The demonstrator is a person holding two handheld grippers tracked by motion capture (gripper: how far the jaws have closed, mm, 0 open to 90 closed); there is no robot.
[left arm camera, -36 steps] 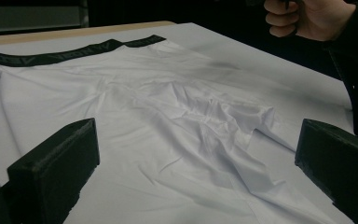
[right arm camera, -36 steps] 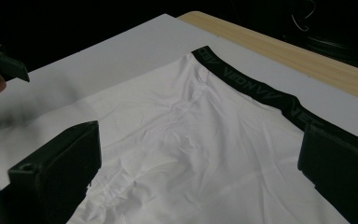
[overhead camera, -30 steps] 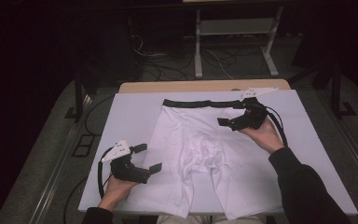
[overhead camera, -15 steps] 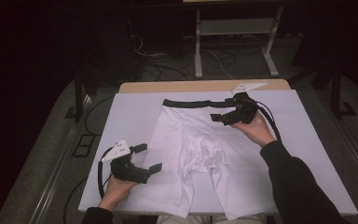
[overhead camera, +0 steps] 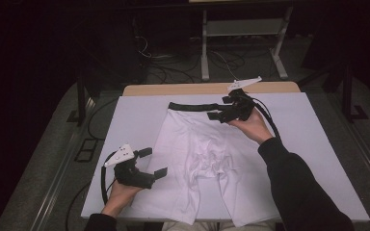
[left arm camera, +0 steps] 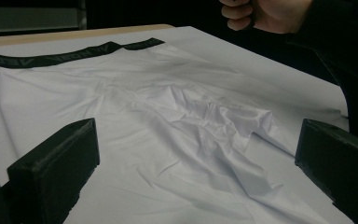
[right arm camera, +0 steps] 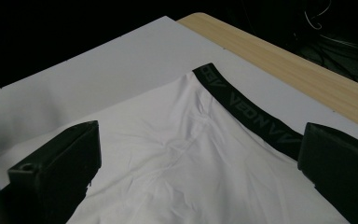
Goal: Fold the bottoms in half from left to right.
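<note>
Garment: white boxer briefs [overhead camera: 207, 163] lie flat on the white board [overhead camera: 318, 144] that covers the table, black waistband [overhead camera: 192, 107] at the far edge, legs toward the person; the cloth is rumpled at the crotch.
Right gripper: the right gripper [overhead camera: 221, 111] stands over the right end of the waistband, jaws spread. In the right gripper view the waistband [right arm camera: 247, 109] runs between the two jaws, not yet pinched.
Change since a second ago: the right hand [overhead camera: 250, 126] has travelled from the garment's right side up and inward to the waistband (it was lower and farther out in the earliest picture, and closer again at the half-second mark).
Meaning for the work: judged an approach to take hold of the waistband corner, most likely the first grip of a fold; no grip is made so far.
Left gripper: the left gripper [overhead camera: 149, 163] hovers just beside the left leg hem, jaws spread, holding nothing. Its position matches both earlier pictures (no movement detected).
Left gripper view: the crumpled cloth [left arm camera: 205, 121] lies ahead between the jaws, untouched.
Garment, compared: same lie and same creases as before; nothing lifted.
Progress: early; folding not begun.
Next need: the right jaws must lower onto the band and close.
</note>
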